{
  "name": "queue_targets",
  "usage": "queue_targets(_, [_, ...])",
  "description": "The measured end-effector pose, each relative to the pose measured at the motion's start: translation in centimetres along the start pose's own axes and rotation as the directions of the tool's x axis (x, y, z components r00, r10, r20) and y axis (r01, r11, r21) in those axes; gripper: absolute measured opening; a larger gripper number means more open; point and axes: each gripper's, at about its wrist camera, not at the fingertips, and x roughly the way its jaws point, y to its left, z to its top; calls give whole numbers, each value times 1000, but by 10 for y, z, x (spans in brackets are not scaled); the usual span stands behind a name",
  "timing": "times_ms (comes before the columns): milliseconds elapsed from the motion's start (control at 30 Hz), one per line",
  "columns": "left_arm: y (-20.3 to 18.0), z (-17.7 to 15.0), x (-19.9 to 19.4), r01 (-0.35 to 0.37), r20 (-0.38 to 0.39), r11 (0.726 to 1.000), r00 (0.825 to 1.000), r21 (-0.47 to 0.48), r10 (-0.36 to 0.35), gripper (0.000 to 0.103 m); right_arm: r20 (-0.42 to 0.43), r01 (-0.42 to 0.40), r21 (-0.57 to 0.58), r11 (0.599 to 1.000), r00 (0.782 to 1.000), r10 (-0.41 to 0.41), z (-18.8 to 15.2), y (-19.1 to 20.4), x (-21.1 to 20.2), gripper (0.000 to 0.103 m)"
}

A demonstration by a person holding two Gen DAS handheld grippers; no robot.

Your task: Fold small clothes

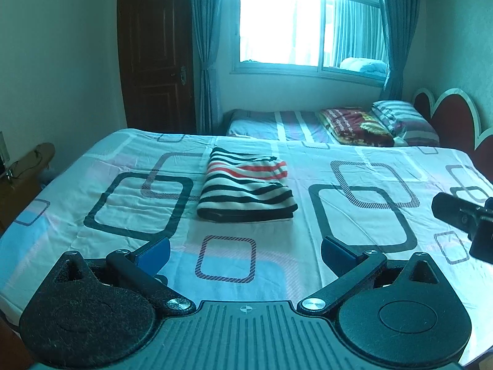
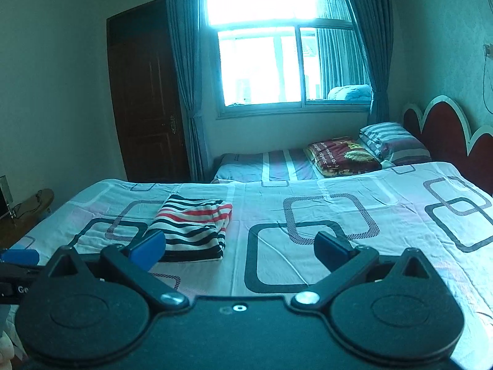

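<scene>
A small garment with black, white and red stripes (image 1: 246,188) lies folded into a neat rectangle on the patterned bed sheet (image 1: 354,215). It also shows in the right wrist view (image 2: 194,228), left of centre. My left gripper (image 1: 245,252) is open and empty, held above the sheet a little in front of the garment. My right gripper (image 2: 240,251) is open and empty, to the right of the garment and apart from it. Part of the right gripper's body (image 1: 462,219) shows at the right edge of the left wrist view.
A second bed (image 1: 292,126) with a pillow (image 1: 403,120) and a folded red blanket (image 1: 354,125) stands behind, under the window (image 1: 308,21). A dark door (image 1: 157,55) is at the back left. A red headboard (image 1: 453,117) is on the right, a wooden table (image 1: 21,178) on the left.
</scene>
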Motion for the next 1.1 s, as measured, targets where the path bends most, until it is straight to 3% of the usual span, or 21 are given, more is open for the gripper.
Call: queue_targets(1100, [-1,3,-6,-1,7,1000,1000,2,1,103,4,1,1,1000,1000,-1,0,3,-7,102])
